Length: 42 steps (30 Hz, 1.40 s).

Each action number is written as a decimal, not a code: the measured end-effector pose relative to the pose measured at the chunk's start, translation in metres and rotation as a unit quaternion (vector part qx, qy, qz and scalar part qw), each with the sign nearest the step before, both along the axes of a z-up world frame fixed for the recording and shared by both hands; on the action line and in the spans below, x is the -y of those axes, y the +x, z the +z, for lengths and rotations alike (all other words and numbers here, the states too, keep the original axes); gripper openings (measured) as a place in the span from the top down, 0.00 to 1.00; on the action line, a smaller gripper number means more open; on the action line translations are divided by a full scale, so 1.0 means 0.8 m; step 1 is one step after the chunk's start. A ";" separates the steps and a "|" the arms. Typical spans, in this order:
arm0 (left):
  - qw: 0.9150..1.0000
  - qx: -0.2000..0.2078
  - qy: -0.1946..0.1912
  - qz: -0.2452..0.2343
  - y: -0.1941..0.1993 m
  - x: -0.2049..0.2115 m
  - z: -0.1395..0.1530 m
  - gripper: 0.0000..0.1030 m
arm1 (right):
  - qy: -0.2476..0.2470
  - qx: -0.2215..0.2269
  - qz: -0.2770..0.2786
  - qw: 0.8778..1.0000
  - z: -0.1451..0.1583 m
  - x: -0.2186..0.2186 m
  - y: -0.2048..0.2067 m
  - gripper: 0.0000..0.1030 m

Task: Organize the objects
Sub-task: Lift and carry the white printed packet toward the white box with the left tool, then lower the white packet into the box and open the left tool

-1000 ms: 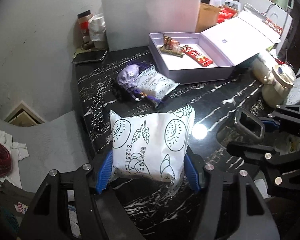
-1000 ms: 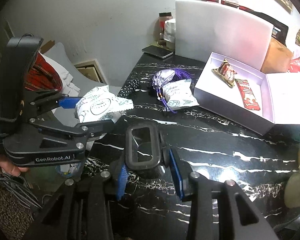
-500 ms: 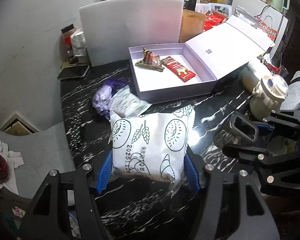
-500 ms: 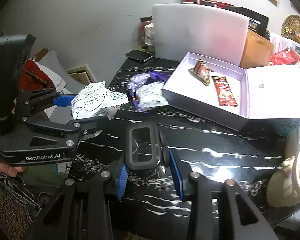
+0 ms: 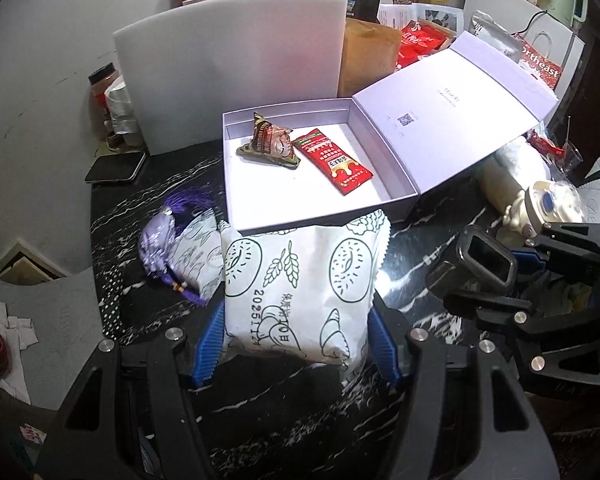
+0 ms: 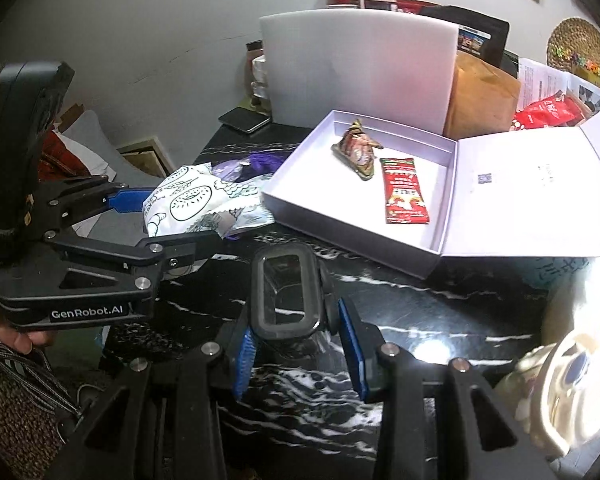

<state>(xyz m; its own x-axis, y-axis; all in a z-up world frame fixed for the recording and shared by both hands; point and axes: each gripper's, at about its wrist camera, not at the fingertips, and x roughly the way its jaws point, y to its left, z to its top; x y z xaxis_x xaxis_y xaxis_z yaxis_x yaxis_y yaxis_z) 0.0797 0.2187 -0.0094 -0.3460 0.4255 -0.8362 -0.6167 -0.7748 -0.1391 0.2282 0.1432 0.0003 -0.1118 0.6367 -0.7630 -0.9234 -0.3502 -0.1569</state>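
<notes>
My left gripper (image 5: 298, 340) is shut on a white snack packet (image 5: 300, 288) printed with doughnuts, held just above the black marble table before the open lilac box (image 5: 260, 224). The packet's top edge overlaps the box's near wall. Inside the box lie a triangular wrapped snack (image 5: 270, 144) and a red sachet (image 5: 332, 160). My right gripper (image 6: 296, 336) is shut on a black rectangular case (image 6: 286, 292), to the right of the left gripper (image 6: 168, 220). A purple tasselled pouch (image 5: 160, 240) and a second white packet (image 5: 198, 252) rest left of the box.
A white foam board (image 5: 236, 64) stands behind the box, whose lid (image 5: 452, 112) leans open to the right. A phone (image 5: 116, 166) lies at the back left. A cream bottle (image 5: 540, 200) lies at the right. The table edge drops off on the left.
Both grippers have moved forward toward the lilac box with their loads, rising a little. The box is now much closer, and the pouch and second packet have slid to the left.
</notes>
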 end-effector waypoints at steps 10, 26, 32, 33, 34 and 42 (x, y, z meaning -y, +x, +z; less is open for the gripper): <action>1.000 0.007 -0.023 0.002 -0.053 -0.050 -0.015 0.41 | -0.017 -0.005 -0.008 1.000 0.005 -0.066 0.034 0.63; 0.999 0.032 -0.040 0.000 -0.152 -0.103 -0.055 0.41 | -0.047 -0.006 -0.026 0.999 -0.003 -0.161 0.053 0.63; 0.999 0.035 -0.041 -0.008 -0.182 -0.128 -0.075 0.41 | -0.044 -0.008 -0.047 0.998 -0.003 -0.203 0.061 0.63; 0.998 0.035 -0.042 -0.009 -0.186 -0.132 -0.079 0.41 | -0.043 -0.008 -0.048 0.998 -0.004 -0.210 0.062 0.63; 0.998 0.035 -0.043 -0.009 -0.192 -0.136 -0.083 0.41 | -0.043 -0.006 -0.051 0.998 -0.005 -0.218 0.063 0.63; 0.998 0.028 -0.045 -0.020 -0.233 -0.163 -0.105 0.41 | -0.049 0.006 -0.065 0.997 -0.013 -0.263 0.071 0.63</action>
<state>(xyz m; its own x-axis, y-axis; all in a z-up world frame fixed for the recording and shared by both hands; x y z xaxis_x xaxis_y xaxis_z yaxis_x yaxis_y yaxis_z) -0.1070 0.3493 -0.0933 -0.2809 0.3599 -0.8897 -0.6408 -0.7604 -0.1054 0.2849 0.3538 -0.0103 -0.0243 0.5681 -0.8226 -0.9601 -0.2426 -0.1392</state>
